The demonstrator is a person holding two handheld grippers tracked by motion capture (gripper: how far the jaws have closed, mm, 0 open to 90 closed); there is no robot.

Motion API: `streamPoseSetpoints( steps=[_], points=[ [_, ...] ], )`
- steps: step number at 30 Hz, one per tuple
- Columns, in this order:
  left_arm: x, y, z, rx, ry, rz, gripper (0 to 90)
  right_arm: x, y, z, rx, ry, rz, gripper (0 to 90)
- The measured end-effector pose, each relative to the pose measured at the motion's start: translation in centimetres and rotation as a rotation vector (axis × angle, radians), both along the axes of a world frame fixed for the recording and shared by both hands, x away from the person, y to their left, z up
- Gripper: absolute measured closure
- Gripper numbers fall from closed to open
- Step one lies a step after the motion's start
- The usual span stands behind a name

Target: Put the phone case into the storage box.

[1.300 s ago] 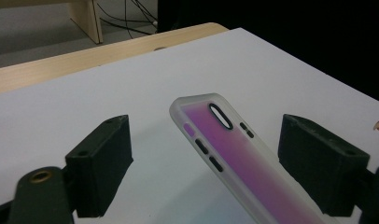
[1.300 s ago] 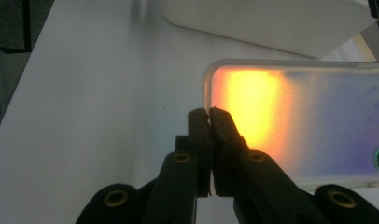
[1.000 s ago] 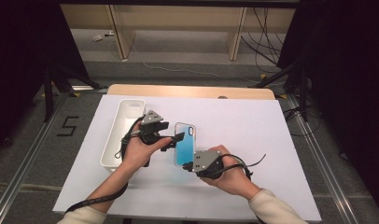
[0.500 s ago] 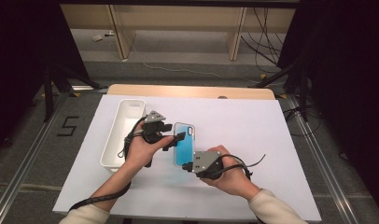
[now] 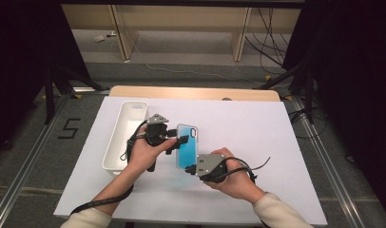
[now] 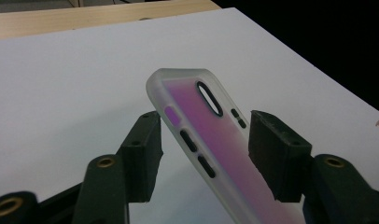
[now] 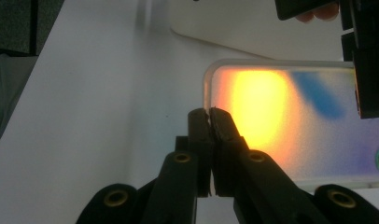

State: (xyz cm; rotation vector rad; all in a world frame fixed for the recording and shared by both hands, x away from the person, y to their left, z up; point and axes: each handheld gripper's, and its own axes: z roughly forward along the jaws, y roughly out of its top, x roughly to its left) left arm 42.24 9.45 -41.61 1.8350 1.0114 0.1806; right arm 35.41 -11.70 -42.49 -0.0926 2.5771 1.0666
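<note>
My right gripper (image 7: 210, 116) stays clamped on the bottom edge of the phone case (image 5: 187, 147), holding it tilted above the white table (image 5: 276, 142). My left gripper (image 6: 204, 140) has closed in since a second ago; its jaws now straddle the case's camera end, spread and not touching. I judge a handover is near. Beyond sits the white bin (image 5: 116, 142).

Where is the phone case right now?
In the high view the phone case is mid-table, right of the white bin, between the open left gripper and the right gripper, which pinches its near edge.
</note>
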Motion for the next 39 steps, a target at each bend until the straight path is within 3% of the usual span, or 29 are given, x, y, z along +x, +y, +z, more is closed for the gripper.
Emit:
streamPoseSetpoints(
  steps=[13, 28, 34, 39],
  points=[
    [0.1, 0.2, -0.1, -0.045, 0.038, -0.005, 62.4, -0.1, 0.1, -0.1, -0.009, 0.007, 0.019, 88.8],
    [-0.2, 0.3, 0.1, -0.097, 0.071, 0.009, 71.3, -0.2, 0.3, -0.4, -0.019, 0.012, 0.024, 88.7],
    [-0.6, -0.1, 0.4, -0.130, 0.079, 0.001, 75.6, -0.1, 0.5, -0.7, -0.030, 0.015, 0.026, 88.7],
    [-0.9, -0.3, 0.7, -0.187, 0.087, -0.016, 80.3, 0.0, 0.6, -1.0, -0.040, 0.024, 0.018, 88.2]
  ],
)
